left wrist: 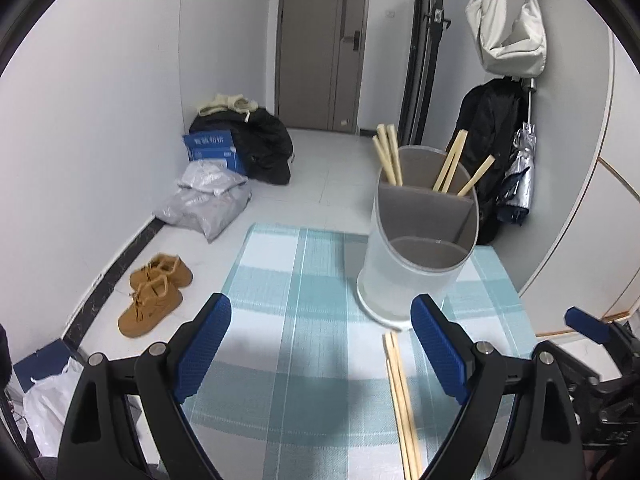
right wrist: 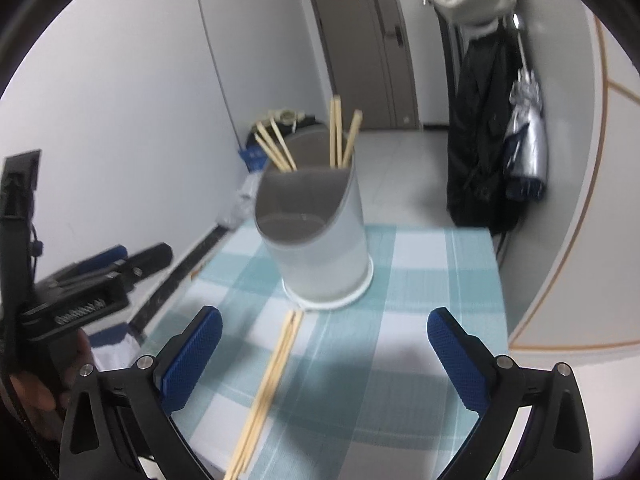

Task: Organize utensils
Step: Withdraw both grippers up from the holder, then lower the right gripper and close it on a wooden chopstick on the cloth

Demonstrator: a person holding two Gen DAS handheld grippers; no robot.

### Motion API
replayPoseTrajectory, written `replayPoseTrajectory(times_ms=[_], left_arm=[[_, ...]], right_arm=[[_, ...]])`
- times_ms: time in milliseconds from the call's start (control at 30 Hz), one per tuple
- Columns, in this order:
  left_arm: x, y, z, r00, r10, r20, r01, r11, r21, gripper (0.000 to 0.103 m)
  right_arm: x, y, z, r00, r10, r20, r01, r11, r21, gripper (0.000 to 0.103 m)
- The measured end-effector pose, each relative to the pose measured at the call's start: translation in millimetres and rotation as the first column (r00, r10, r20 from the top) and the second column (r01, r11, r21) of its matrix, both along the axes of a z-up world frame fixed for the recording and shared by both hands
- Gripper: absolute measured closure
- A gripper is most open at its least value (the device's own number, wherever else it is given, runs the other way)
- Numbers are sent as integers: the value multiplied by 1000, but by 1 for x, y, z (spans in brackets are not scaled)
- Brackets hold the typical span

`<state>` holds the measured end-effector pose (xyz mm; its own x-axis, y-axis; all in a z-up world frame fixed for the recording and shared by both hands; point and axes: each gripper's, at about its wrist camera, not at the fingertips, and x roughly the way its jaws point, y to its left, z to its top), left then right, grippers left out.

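Both my left gripper [left wrist: 320, 344] and right gripper [right wrist: 325, 354] gape empty; I should pinch the bench's loose chopsticks [right wrist: 270, 380] mid-length, then drop them upright into the holder [right wrist: 316, 236]

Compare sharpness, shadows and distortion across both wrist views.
Left wrist view: crisp; the frosted white utensil holder and loose wooden chopsticks are sharp, soft shadows fall on the teal checked tablecloth, and walls bow with fisheye curvature. Right wrist view: blurred throughout, smearing the holder and chopsticks.
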<state>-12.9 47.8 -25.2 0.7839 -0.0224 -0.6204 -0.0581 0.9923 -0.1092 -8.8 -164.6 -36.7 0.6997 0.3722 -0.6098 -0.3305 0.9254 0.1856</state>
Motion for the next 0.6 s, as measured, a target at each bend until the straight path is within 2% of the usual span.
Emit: replayPoseTrajectory(times_ms=[167, 300, 400, 467, 500, 600], left_arm=[[3, 11, -3, 999, 31, -23, -31, 1000, -6, 15], [8, 19, -7, 997, 52, -54, -53, 998, -20, 15], [11, 26, -11, 994, 64, -90, -68, 997, -36, 15], [13, 30, -12, 992, 69, -101, -75, 996, -48, 15], [13, 31, -12, 992, 70, -107, -76, 996, -54, 15], [13, 35, -12, 992, 75, -106, -82, 995, -61, 15]], right_arm=[[9, 10, -17, 998, 16, -67, -19, 999, -46, 2], [16, 27, -34, 989, 54, -136, -67, 994, -90, 8], [21, 45, -50, 985, 54, -162, -83, 980, -183, 11], [26, 55, -64, 976, 61, -209, -106, 972, -211, 17], [29, 58, -69, 971, 63, -228, -113, 970, -213, 27], [35, 63, -82, 961, 55, -272, -118, 968, -221, 31]])
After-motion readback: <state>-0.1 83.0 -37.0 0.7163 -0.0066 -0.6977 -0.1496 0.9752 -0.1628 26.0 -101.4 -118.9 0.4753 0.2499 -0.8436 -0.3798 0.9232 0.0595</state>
